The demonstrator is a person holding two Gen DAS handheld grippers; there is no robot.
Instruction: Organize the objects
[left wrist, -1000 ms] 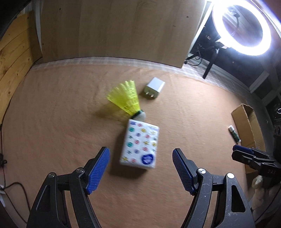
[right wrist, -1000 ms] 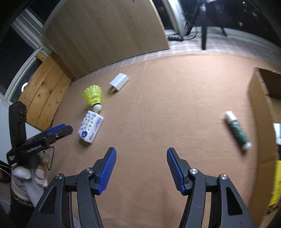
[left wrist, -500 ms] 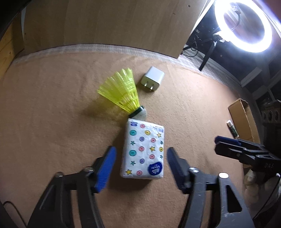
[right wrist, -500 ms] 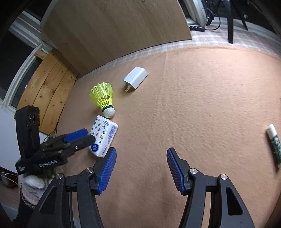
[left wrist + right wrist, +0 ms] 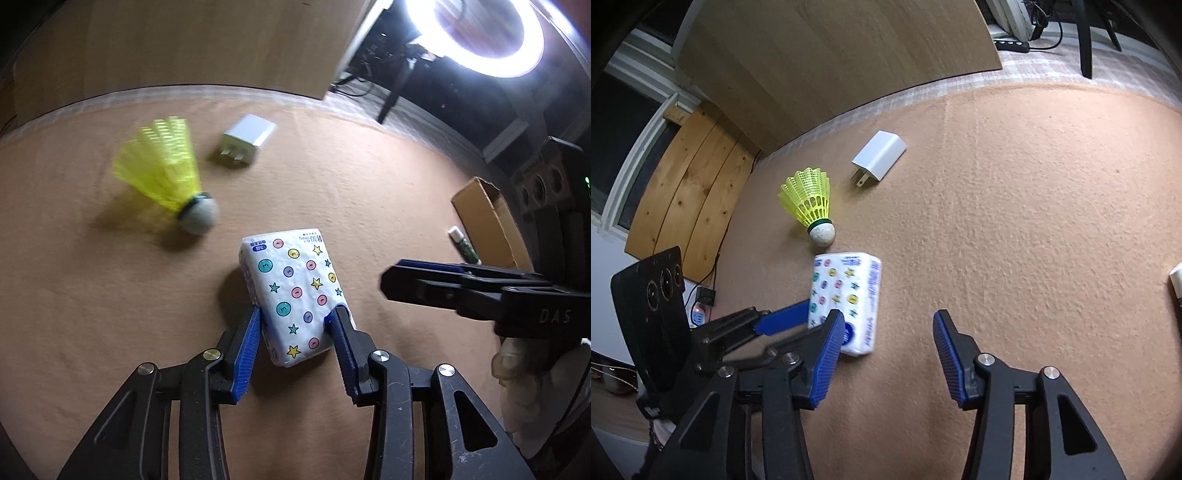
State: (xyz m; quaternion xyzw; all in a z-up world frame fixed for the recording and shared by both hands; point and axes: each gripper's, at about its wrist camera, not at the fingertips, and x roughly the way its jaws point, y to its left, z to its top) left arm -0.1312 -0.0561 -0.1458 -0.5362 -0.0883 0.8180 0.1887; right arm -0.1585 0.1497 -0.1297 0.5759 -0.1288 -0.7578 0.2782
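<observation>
The left gripper [image 5: 295,332] has just been closing its jaws, which now pinch the near end of the tissue pack [image 5: 293,295] lying on the table [image 5: 92,314]. The right gripper [image 5: 882,354] hangs at 3 o'clock, jaws partly open and empty after narrowing. Nothing looks sorted yet. Loose items: 1 shuttlecock [image 5: 166,177] at 11 o'clock, 1 charger [image 5: 247,140] at 12, 1 tube [image 5: 461,245], 1 cardboard box [image 5: 487,221].

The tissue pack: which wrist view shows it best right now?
The left wrist view. There the tissue pack lies centred, its printed top fully visible, with the left gripper closed on its sides. The right wrist view shows the pack side-on, its near corner hidden behind a blue finger.
</observation>
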